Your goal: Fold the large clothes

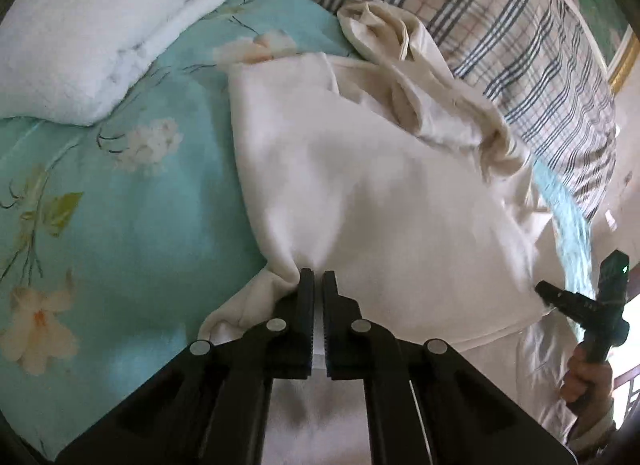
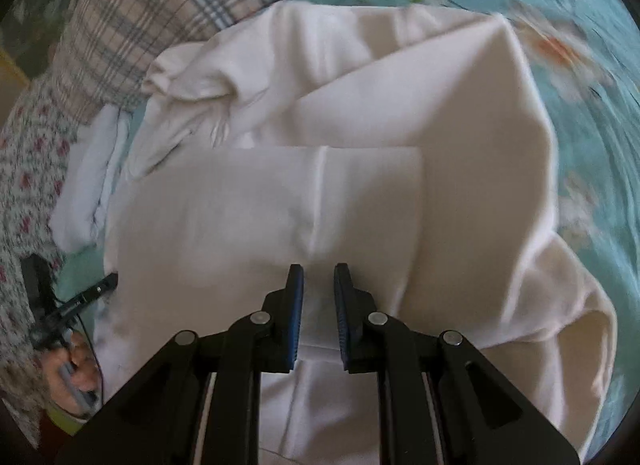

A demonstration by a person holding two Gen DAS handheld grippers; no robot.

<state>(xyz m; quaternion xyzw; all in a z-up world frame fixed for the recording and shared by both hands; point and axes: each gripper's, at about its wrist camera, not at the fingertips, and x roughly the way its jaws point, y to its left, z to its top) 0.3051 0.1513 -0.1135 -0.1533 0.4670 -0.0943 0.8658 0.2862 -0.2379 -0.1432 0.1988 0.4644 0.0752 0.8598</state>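
left wrist view: the left gripper (image 1: 318, 279) has its jaws pressed nearly together, pinching a gathered edge of the cream garment (image 1: 360, 193), whose fabric bunches into creases at the fingertips. the garment lies on a turquoise floral bedsheet (image 1: 120, 225), with a crumpled sleeve or hem (image 1: 420, 77) piled at its far side against a plaid pillow (image 1: 500, 25). a white folded blanket (image 1: 92, 37) rests at upper left, apart from the garment. at the right edge the right gripper (image 1: 560, 297) touches the garment's side, gripped by a hand (image 1: 588, 381).

right wrist view: the right gripper (image 2: 319, 277) shows its blue-padded jaws narrowly parted, with the garment (image 2: 280, 205) directly beneath and between them; whether the pads press on cloth cannot be told. a folded rectangular panel with a central seam lies just ahead of the fingertips, and a second layer rises in a diagonal fold to the right. at lower left the left gripper (image 2: 102, 285) meets the garment's edge, held by a hand (image 2: 76, 377) beside a floral-print sleeve (image 2: 24, 193).
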